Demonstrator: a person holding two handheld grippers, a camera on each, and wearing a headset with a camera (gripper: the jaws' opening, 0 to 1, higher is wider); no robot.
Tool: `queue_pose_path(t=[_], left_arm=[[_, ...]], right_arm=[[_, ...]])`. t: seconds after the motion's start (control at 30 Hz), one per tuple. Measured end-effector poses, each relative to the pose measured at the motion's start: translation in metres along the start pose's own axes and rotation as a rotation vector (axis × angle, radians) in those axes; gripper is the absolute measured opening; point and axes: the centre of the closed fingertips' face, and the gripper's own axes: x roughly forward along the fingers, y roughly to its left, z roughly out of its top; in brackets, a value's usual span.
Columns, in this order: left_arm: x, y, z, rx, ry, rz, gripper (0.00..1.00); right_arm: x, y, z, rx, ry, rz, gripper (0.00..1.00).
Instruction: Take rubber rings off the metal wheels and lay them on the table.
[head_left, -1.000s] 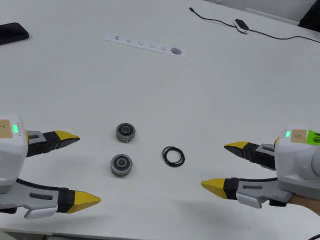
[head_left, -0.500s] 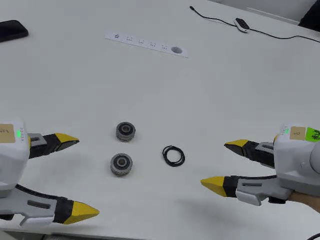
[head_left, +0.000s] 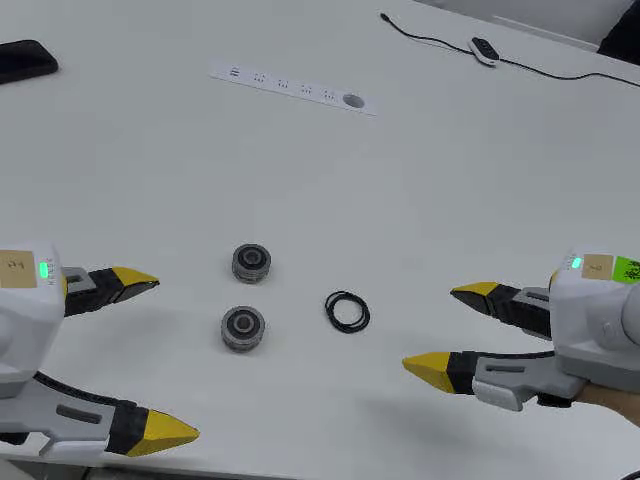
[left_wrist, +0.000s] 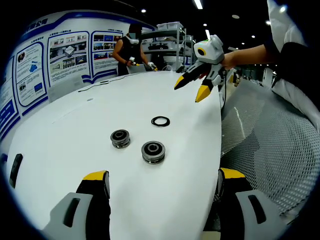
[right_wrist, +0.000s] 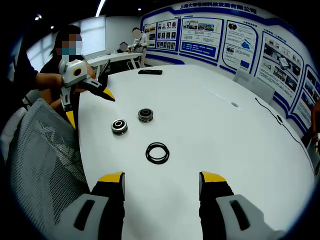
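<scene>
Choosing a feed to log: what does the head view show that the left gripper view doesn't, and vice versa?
Head view adds the white housing and green light of the left hand-held gripper. Left gripper view adds wall posters and a standing person. Both share two metal wheels, the loose rubber rings and the open right hand-held gripper.

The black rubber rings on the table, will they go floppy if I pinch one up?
The rubber rings look thin and lie flat in overlapping loops, so they would probably flex and droop when lifted. They are likely very light. Flat on the smooth table, they may slide rather than roll.
</scene>
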Motion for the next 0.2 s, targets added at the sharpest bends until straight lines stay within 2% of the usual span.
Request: queue_pose_path(t=[0.2], left_arm=[[0.0006,0.0005,-0.0015,0.003,0.011,-0.003,0.93]], right_arm=[[-0.0017,-0.0016,-0.0005,0.007,-0.003,-0.007,0.61]])
